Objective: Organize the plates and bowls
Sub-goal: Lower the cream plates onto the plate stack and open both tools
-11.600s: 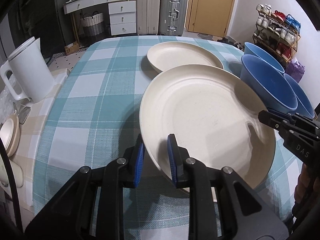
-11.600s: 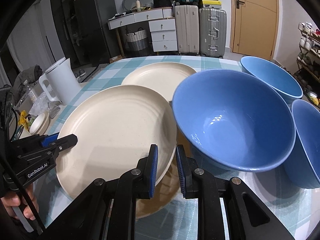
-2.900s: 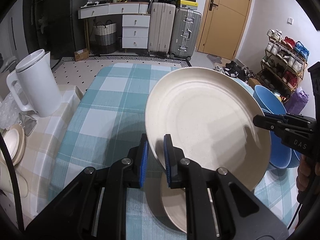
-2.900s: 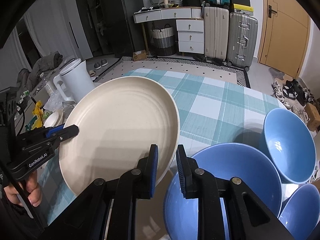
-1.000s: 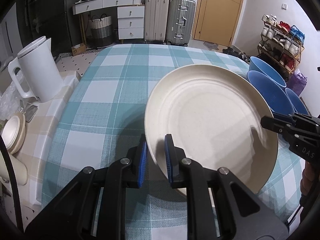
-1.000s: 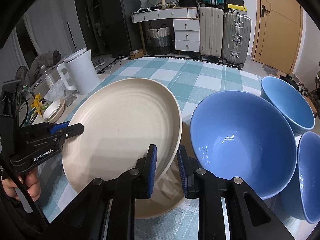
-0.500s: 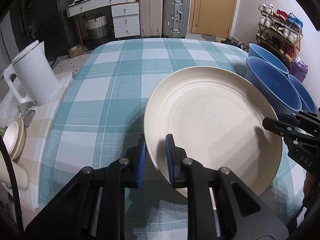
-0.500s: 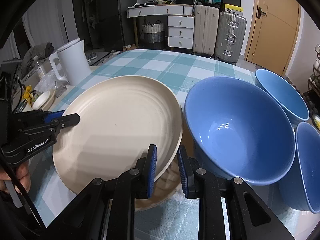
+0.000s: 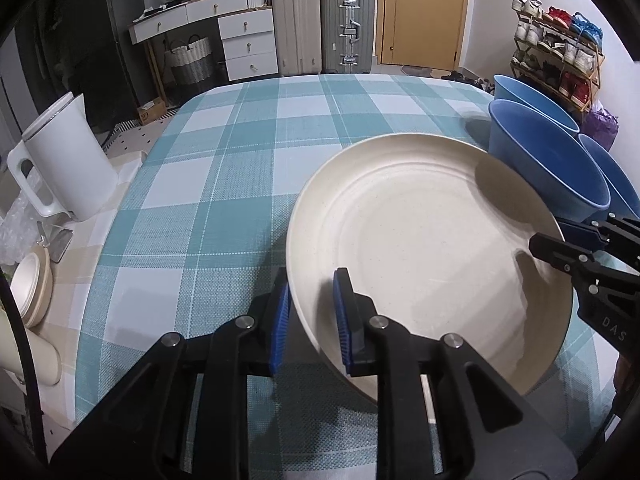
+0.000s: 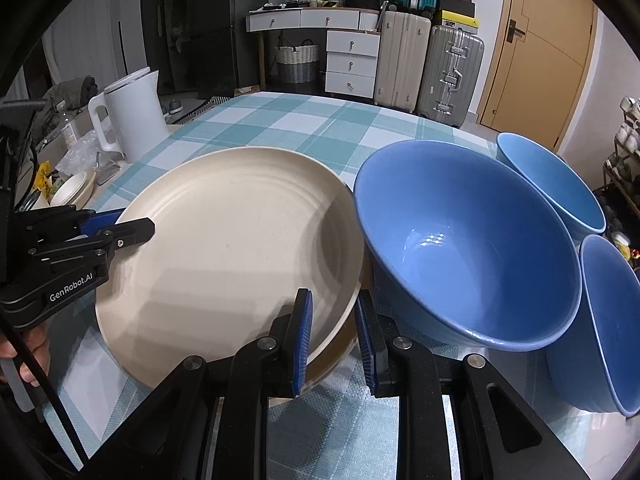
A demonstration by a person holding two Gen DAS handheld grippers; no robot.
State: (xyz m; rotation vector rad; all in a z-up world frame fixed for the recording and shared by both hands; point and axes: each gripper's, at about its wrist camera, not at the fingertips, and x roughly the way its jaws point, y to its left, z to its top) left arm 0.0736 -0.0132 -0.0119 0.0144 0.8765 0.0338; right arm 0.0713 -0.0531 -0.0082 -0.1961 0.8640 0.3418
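Since 0.5 s ago the cream plate [image 9: 432,240] has dropped lower and flatter over the teal checked tablecloth [image 9: 224,184], and both grippers now look a bit parted around its rim instead of pinching tight; compared with 2.9 s ago, when it was lifted and tilted up, it is now down near the cloth. Left gripper [image 9: 310,320] straddles the plate's near-left rim, blue pads either side, a sliver of gap visible between the outer pad and the rim, so jaws look loosened but cannot tell for sure whether they have fully let go. Right gripper [image 10: 331,332] straddles the opposite rim, one pad over the plate's inside, the other outside; gap shows there too, same doubt. In the right wrist view a second cream plate edge [image 10: 336,360] peeks out under the top plate, so the top one sits on or just above it; contact not clear. Three blue bowls to the right of the plates: the large bowl [image 10: 468,248] just beside the plate rim, maybe touching, a far bowl [image 10: 556,184] behind it, and a third bowl [image 10: 612,328] at the right edge, overlapping the large one in view. White kettle [image 9: 68,160] stands off the cloth to the left on a beige surface, well apart from the plates. Small cream lidded dish [image 9: 30,284] near the left edge. Suitcases [image 9: 324,36], white drawer unit [image 9: 248,44] and shoe rack [image 9: 560,48] in the background.
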